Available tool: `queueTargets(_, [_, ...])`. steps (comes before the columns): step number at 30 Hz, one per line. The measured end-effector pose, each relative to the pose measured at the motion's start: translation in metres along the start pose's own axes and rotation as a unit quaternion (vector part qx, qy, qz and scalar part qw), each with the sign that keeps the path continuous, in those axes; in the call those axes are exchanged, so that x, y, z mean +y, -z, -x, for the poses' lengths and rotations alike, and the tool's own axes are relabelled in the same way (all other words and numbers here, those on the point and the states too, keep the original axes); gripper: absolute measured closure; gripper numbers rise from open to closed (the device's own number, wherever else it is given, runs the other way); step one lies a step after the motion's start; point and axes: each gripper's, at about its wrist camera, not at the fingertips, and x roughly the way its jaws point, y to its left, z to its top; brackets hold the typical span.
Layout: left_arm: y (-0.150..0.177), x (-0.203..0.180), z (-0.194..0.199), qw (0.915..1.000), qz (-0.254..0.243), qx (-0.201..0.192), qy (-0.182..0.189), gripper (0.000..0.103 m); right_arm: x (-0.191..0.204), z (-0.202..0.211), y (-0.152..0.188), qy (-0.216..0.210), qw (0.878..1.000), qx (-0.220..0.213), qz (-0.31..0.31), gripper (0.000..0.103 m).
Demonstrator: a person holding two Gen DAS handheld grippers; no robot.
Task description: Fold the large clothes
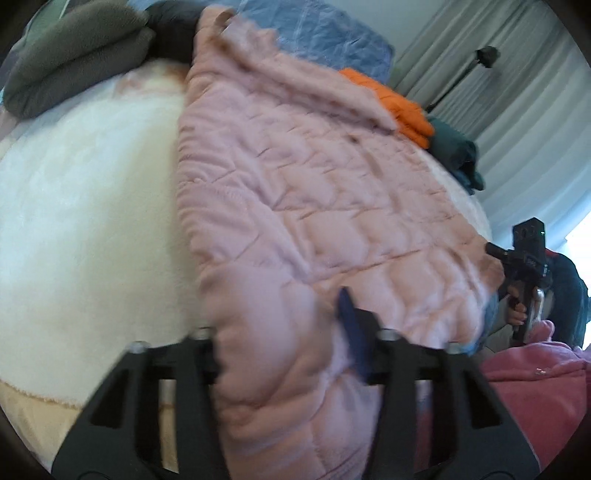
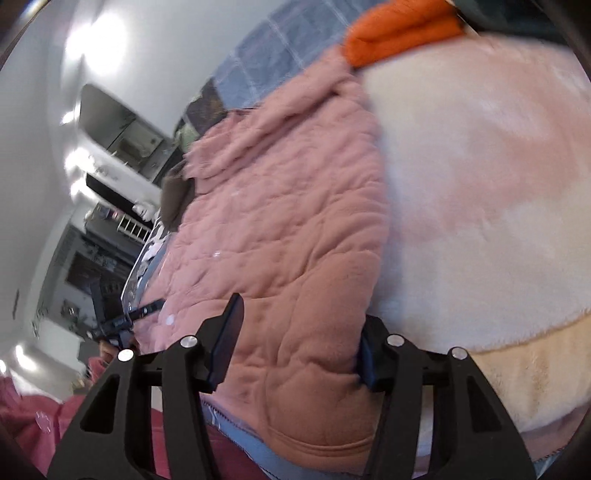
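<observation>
A pink quilted jacket (image 1: 314,192) lies spread along a white fluffy bed cover (image 1: 92,203). In the left wrist view my left gripper (image 1: 284,332) stands at the jacket's near edge. A thick fold of it fills the gap between the blue pads (image 1: 351,332), and the left pad is hidden behind the cloth. In the right wrist view the jacket (image 2: 288,206) is bunched the same way in my right gripper (image 2: 299,332), both fingers pressing its near hem. Each gripper shows in the other's view, the right gripper (image 1: 496,253) and the left gripper (image 2: 147,308) at opposite corners of the jacket.
Folded clothes lie at the bed's far side: a grey-green one (image 1: 74,55), an orange one (image 1: 391,99) and a dark teal one (image 1: 454,151). A blue checked cover (image 1: 314,29) lies behind them. Dark pink fleece (image 1: 535,387) sits near me. A tripod (image 1: 461,74) stands before grey curtains.
</observation>
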Motion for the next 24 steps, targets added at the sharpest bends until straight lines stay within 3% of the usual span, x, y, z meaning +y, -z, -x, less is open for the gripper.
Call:
queueTargets(2, [-0.001, -0.019, 0.013, 0.9989, -0.042, -0.022, -0.009, 0.072, 0.011, 0.002, 0.003, 0.002, 1.0, 0.006, 0.031, 0.056])
queueTargets(5, [-0.007, -0.026, 0.015, 0.9973, -0.055, -0.028, -0.041, 0.091, 0.012, -0.005, 0.003, 0.049, 0.998, 0.01, 0.033, 0.091])
queueTargets(6, [-0.009, -0.026, 0.014, 0.9972, -0.049, -0.03, -0.048, 0.091, 0.01, -0.003, 0.001, 0.044, 0.999, 0.002, 0.02, 0.093])
queueTargets(9, [-0.022, -0.038, 0.034, 0.9936, -0.059, -0.072, -0.064, 0.092, 0.015, 0.021, -0.011, -0.002, 0.999, -0.054, -0.004, 0.094])
queueTargets(13, [-0.051, -0.069, 0.084, 0.9836, -0.089, -0.152, -0.039, 0.092, 0.055, 0.067, -0.04, -0.05, 0.99, -0.128, 0.039, 0.095])
queueTargets(17, [-0.056, -0.102, 0.115, 0.9717, -0.135, -0.188, -0.046, 0.092, 0.077, 0.101, -0.048, -0.065, 0.981, -0.17, 0.067, 0.095])
queueTargets(20, [-0.044, -0.118, 0.131, 0.9668, -0.143, -0.202, -0.064, 0.09, 0.082, 0.13, -0.035, -0.064, 0.975, -0.199, 0.073, 0.095])
queueTargets(24, [-0.037, -0.108, 0.138, 0.9709, -0.104, -0.201, -0.077, 0.087, 0.08, 0.143, -0.021, -0.029, 0.974, -0.207, 0.089, 0.095])
